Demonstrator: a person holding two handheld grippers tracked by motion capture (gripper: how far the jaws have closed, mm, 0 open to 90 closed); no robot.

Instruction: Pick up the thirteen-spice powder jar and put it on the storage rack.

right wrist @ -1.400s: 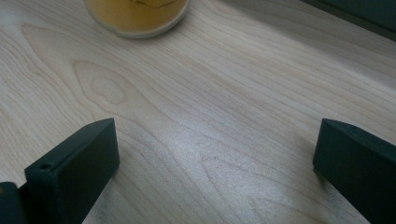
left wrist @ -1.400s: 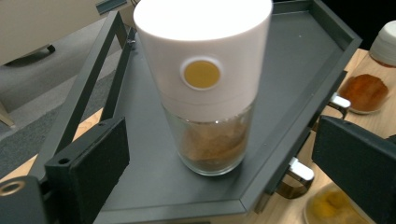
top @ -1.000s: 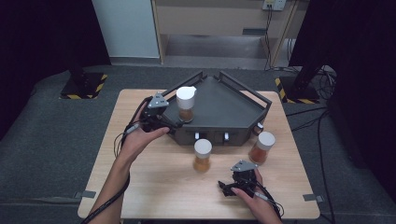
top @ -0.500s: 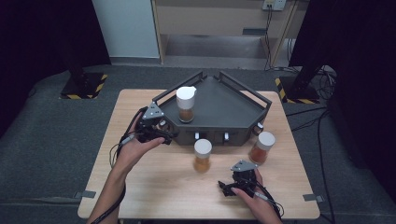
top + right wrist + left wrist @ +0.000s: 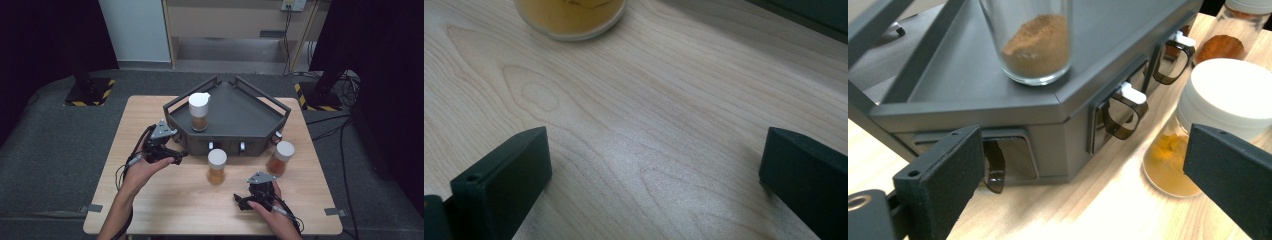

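Note:
A dark grey rack with a raised rail stands at the table's far middle. A white-capped jar of brown powder stands upright on its left part, also seen as the jar of brown powder. A jar of yellow powder stands on the table in front of the rack, and a jar of orange powder to its right. My left gripper is open at the rack's front left corner, empty. My right gripper rests open on the wood near the front edge, the yellow jar just ahead.
The rack's front face carries several brown clips. The wooden table sits on dark carpet. Cables trail from both grippers toward the person's arms. A yellow-and-black striped base stands on the floor at far left.
My left gripper has let go of the brown-powder jar, left standing on the rack, and drawn back toward me down to the rack's front left corner. The right gripper stays still.

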